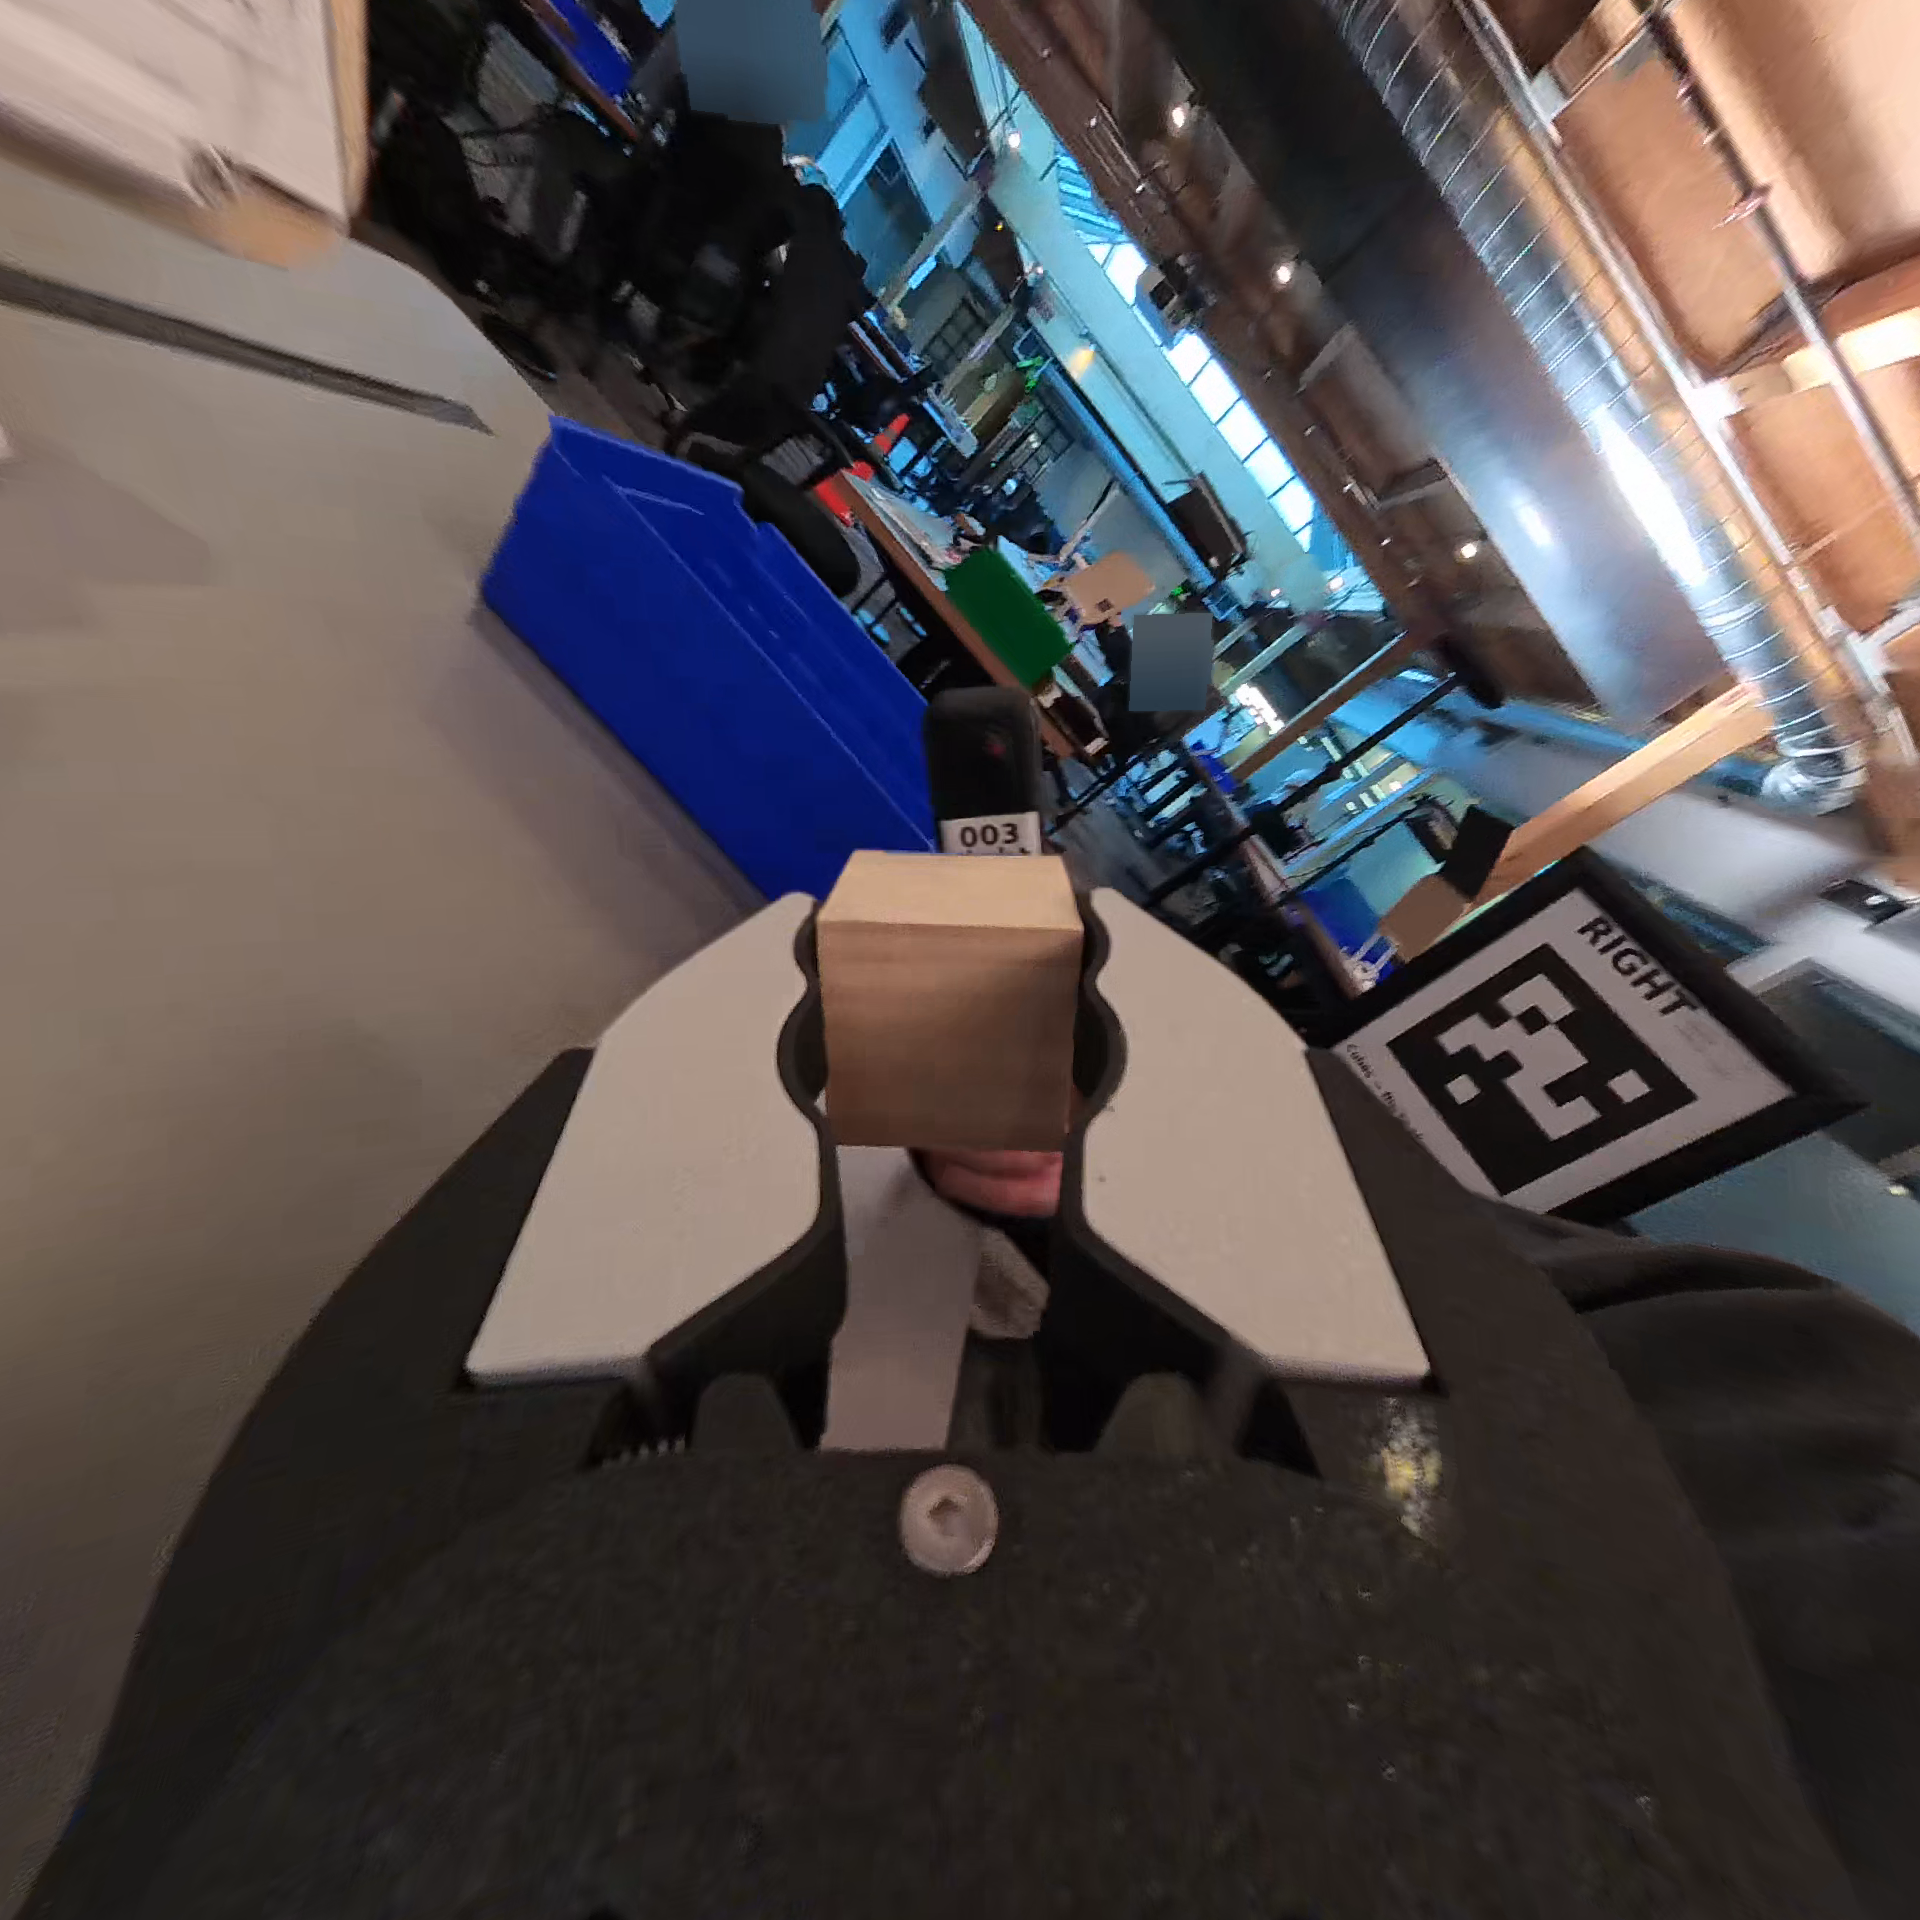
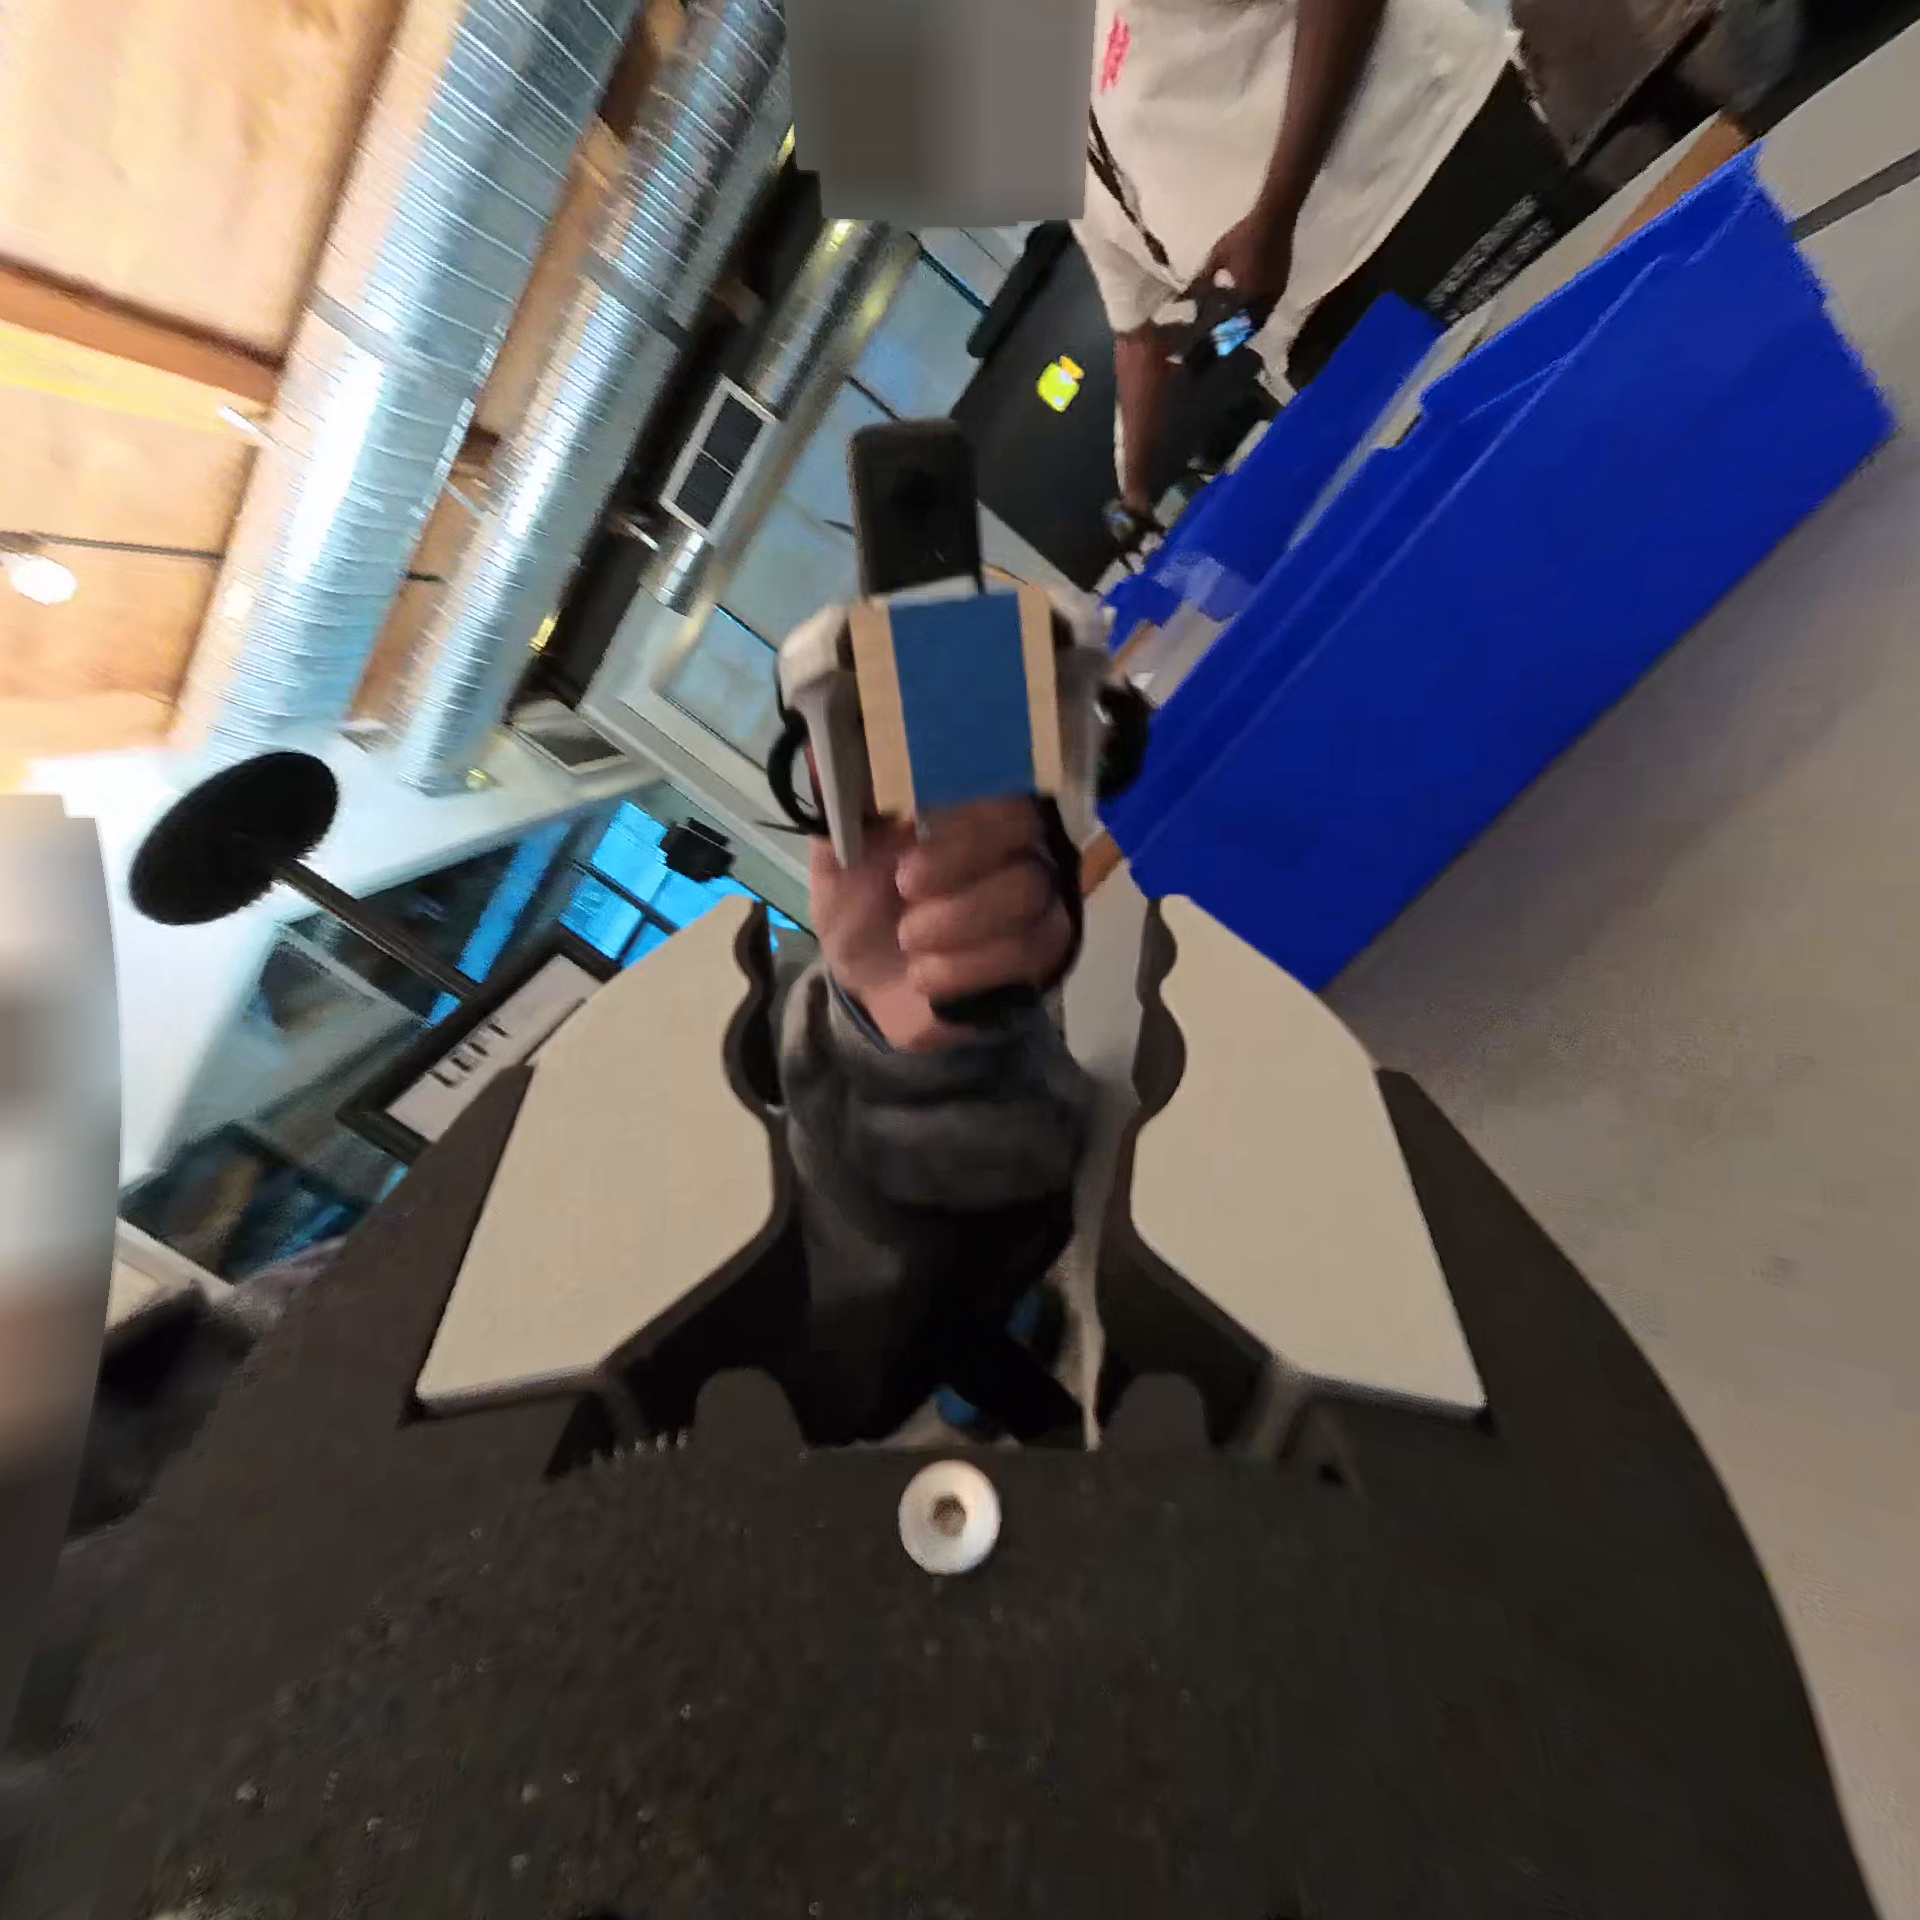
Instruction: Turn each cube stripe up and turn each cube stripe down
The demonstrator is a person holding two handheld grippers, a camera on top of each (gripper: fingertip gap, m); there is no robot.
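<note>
My left gripper point(image 1: 948, 935) is shut on a wooden cube point(image 1: 945, 1018), held in the air off the grey table point(image 1: 208, 831). Only plain wood faces show in the left wrist view. In the right wrist view the same cube point(image 2: 961, 707) shows a wide blue stripe on the face turned toward my right gripper. The left gripper's fingers point(image 2: 831, 727) clamp its two sides, with a hand point(image 2: 956, 935) below. My right gripper point(image 2: 954, 925) is open and empty, a short way from the cube and level with it. Its black camera point(image 1: 982, 769) and marker plate point(image 1: 1538, 1049) show behind the cube.
A blue bin point(image 1: 707, 665) stands on the table beyond the grippers and also shows in the right wrist view point(image 2: 1507, 582). A person in a white shirt point(image 2: 1299, 156) stands behind the bin. Both views are strongly tilted.
</note>
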